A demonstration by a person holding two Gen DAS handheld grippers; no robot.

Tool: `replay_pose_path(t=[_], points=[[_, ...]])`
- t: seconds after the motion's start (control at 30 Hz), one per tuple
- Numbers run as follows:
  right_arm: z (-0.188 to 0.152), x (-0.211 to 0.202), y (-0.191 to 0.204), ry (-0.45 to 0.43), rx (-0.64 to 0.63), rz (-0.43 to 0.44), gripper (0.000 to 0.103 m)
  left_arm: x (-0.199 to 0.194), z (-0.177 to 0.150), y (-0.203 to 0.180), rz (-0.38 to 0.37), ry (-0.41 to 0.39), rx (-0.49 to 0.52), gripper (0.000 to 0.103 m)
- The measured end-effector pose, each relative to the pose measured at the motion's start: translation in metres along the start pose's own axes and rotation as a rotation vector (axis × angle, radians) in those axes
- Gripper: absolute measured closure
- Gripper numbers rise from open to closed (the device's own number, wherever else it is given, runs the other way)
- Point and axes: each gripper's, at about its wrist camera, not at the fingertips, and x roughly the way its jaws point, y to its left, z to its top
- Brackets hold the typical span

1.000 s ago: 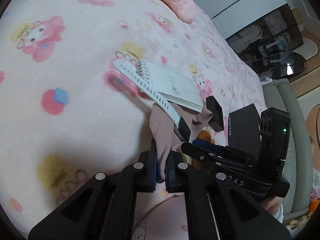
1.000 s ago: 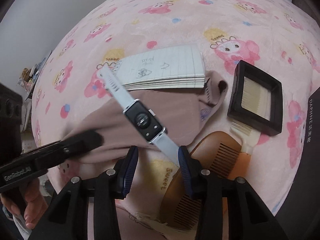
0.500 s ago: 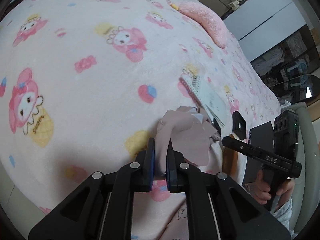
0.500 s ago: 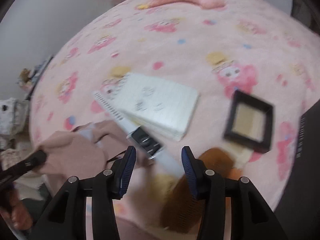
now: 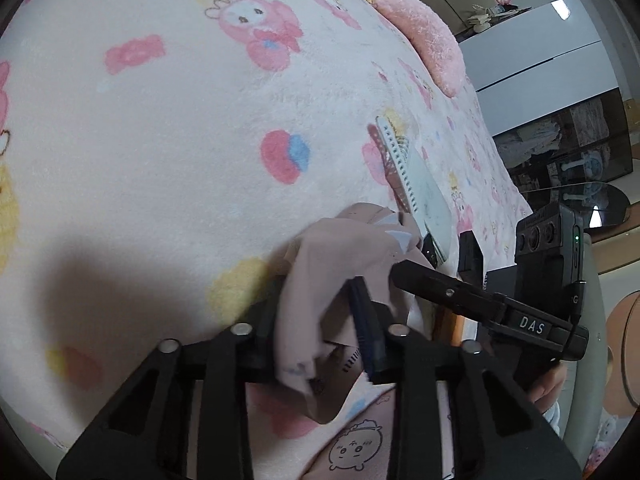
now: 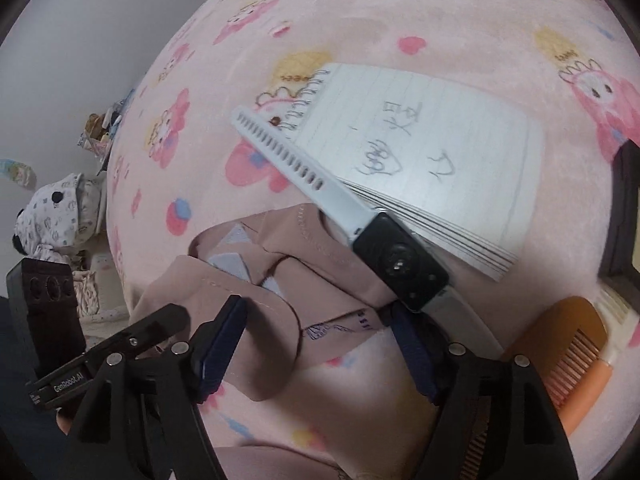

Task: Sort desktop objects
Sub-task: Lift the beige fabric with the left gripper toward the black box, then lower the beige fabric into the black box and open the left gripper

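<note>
A smart watch (image 6: 400,266) with a black face and white strap lies slanted across the spiral notebook (image 6: 420,160) and the edge of a crumpled dusty-pink cloth (image 6: 260,280). My right gripper (image 6: 316,324) hangs over the cloth just below the watch. Its jaws are opening wide and press on nothing. The strap's lower end passes by the right fingertip. In the left wrist view my left gripper (image 5: 320,308) has the cloth (image 5: 332,264) draped loosely between its opening jaws, the blue pad clear of it. The right gripper (image 5: 404,272) shows there beside the cloth.
Everything rests on a pink cartoon-print blanket (image 5: 180,140). A brown comb (image 6: 568,344) and a black-framed box (image 6: 624,208) lie right of the watch. A pink pillow (image 5: 424,40) sits at the far edge. Furniture and a soft toy (image 6: 60,216) stand beyond the bed.
The left gripper dragged the cloth leftward from under the watch, then its jaws parted. The right gripper's jaws widened and it dropped closer to the watch and cloth.
</note>
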Motion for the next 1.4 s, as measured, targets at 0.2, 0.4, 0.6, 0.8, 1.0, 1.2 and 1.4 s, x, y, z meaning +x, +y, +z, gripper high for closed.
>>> replay_pose_path(t=[0.2, 0.4, 0.6, 0.8, 1.0, 1.2, 1.4], points=[[-0.006, -0.017, 0.027, -0.053, -0.085, 0.067, 0.089, -0.018, -0.003, -0.036, -0.007, -0.043, 0.112, 0.097], [-0.022, -0.080, 0.044, -0.207, -0.090, 0.078, 0.092, -0.037, -0.016, -0.098, -0.094, -0.056, 0.264, 0.097], [-0.064, -0.164, 0.019, -0.335, -0.060, 0.011, 0.092, -0.031, -0.041, -0.174, -0.188, 0.003, 0.426, 0.097], [-0.120, -0.237, -0.026, -0.445, 0.024, -0.057, 0.092, -0.012, -0.087, -0.257, -0.270, 0.088, 0.584, 0.097], [-0.166, -0.301, -0.082, -0.528, 0.092, -0.162, 0.092, 0.030, -0.130, -0.347, -0.301, 0.165, 0.715, 0.097], [-0.194, -0.338, -0.151, -0.592, 0.188, -0.237, 0.091, 0.095, -0.152, -0.393, -0.187, 0.225, 0.767, 0.097], [-0.202, -0.302, -0.214, -0.424, 0.329, -0.253, 0.088, 0.121, -0.154, -0.388, 0.086, 0.205, 0.797, 0.088]])
